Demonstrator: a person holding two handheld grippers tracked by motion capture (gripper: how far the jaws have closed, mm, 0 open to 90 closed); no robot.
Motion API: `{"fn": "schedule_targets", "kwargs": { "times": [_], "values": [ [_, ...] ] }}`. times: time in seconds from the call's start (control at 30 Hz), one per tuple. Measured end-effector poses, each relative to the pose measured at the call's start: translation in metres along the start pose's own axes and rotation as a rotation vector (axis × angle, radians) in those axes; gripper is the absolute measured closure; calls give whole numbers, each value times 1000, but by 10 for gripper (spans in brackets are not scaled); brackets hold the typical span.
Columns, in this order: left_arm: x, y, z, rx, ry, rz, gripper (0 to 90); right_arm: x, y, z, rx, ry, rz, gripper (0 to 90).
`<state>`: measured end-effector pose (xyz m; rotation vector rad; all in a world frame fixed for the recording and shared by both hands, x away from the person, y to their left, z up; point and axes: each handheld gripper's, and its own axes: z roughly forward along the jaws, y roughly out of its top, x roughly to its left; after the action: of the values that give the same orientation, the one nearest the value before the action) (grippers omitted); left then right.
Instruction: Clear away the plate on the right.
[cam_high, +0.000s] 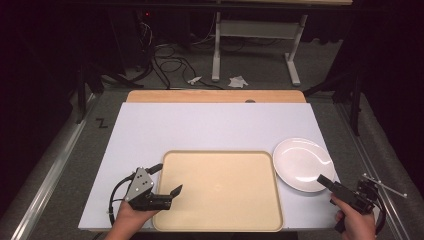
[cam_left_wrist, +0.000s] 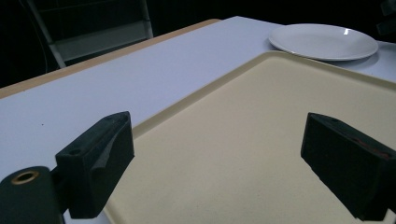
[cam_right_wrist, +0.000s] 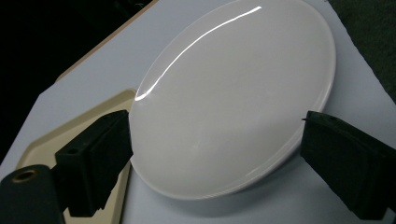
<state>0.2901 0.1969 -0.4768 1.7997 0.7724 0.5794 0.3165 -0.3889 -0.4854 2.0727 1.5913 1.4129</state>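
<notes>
White and glossy, the plate (cam_high: 301, 163) lies flat on the pale sheet (cam_high: 210, 127) that covers the table, just to the right of a beige tray (cam_high: 220, 190) and close beside its far right corner; whether the two rims touch I cannot tell. A streak of light runs across the plate's shallow bowl in the right gripper view (cam_right_wrist: 233, 93).

At the table's near right corner a hand carries the right gripper (cam_high: 327, 183), whose black tips reach the plate's near rim. From its own camera the jaws stand wide apart, one on each side of the plate's near edge, the pads (cam_right_wrist: 95, 156) clear of the porcelain, so nothing is gripped.

On the other side, the left gripper (cam_high: 169, 192) hangs over the tray's near left part, held by a hand at the table's front edge, its grey three-cornered plate (cam_high: 141, 181) facing up. Its jaws are also apart, with only the bare tray floor (cam_left_wrist: 243, 140) showing between them; they hold nothing.

Beyond the table, cables and scraps of paper (cam_high: 238, 81) lie on the grey floor by a stand's white legs (cam_high: 216, 50).
</notes>
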Motion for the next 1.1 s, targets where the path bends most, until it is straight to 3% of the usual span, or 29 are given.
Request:
{"fn": "schedule_targets", "kwargs": {
  "times": [0.27, 0.43, 0.57, 0.73, 0.87, 1.03, 1.07, 1.1],
  "values": [
    [0, 0, 0, 1, -6, 1, 109, -9, -4, 1, 28, 30, 136, 164],
    [-1, 0, 0, 2, -9, 2, 113, -13, -5, 2, 31, 38, 193, 183],
    [-1, 0, 0, 2, -10, 1, 115, -17, -6, 4, 38, 46, 213, 198],
    [-1, -1, 1, 5, -13, 3, 117, -25, -5, 8, 53, 71, 277, 221],
    [-1, -1, 0, 7, -12, 3, 118, -25, -4, 10, 53, 77, 286, 234],
    [-1, -2, -2, 5, -10, 3, 119, -27, -2, 12, 61, 66, 302, 308],
    [-1, -2, -3, 6, -10, 3, 120, -28, -2, 12, 65, 62, 311, 383],
    [-1, -2, -3, 6, -10, 3, 120, -28, -2, 12, 65, 62, 311, 383]
  ]
}}
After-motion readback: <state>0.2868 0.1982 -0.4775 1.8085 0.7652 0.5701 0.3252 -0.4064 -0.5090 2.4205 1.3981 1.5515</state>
